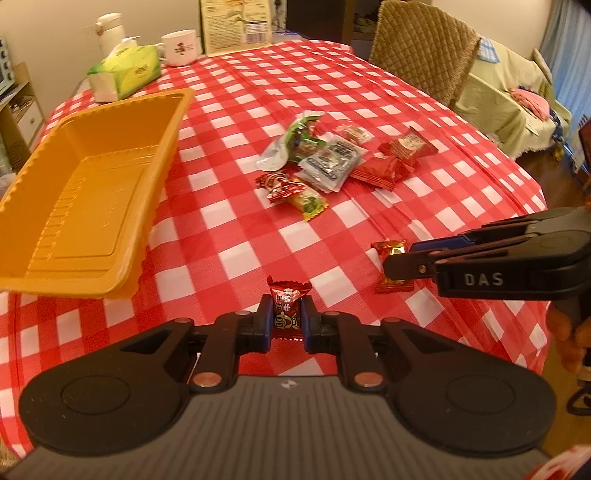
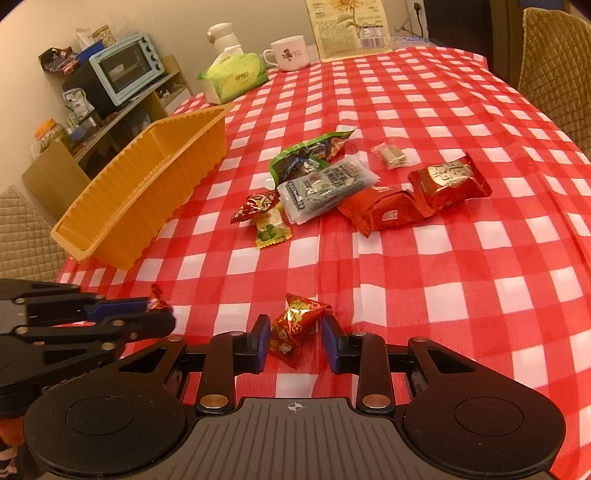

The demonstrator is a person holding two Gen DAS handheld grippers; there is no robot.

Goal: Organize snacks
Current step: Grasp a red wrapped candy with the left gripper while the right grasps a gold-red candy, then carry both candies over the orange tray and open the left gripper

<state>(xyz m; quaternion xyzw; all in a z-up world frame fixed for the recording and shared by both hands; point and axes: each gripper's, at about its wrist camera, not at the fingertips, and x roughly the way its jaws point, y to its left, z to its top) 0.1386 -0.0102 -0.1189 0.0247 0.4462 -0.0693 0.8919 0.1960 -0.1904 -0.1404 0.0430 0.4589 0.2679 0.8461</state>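
Note:
In the left wrist view my left gripper [image 1: 288,306] is shut on a small red wrapped candy [image 1: 286,295], held upright above the checked cloth. My right gripper [image 2: 295,332] stands open low over the table, with a red-and-gold candy [image 2: 299,317] lying between its blue pads [image 2: 260,343], which sit close to its sides. From the left wrist view the right gripper [image 1: 400,256] straddles that candy [image 1: 386,248]. An empty yellow tray [image 1: 110,177] stands to the left. A pile of snacks lies mid-table: a green packet [image 2: 310,151], grey packets [image 2: 325,188] and red packets [image 2: 384,210].
A tissue box [image 2: 232,77], a white mug [image 2: 290,53] and a sunflower-print bag [image 2: 349,29] stand at the table's far end. A padded chair [image 1: 424,48] is at the far right. A shelf with a blue toaster oven [image 2: 125,66] stands beyond the tray.

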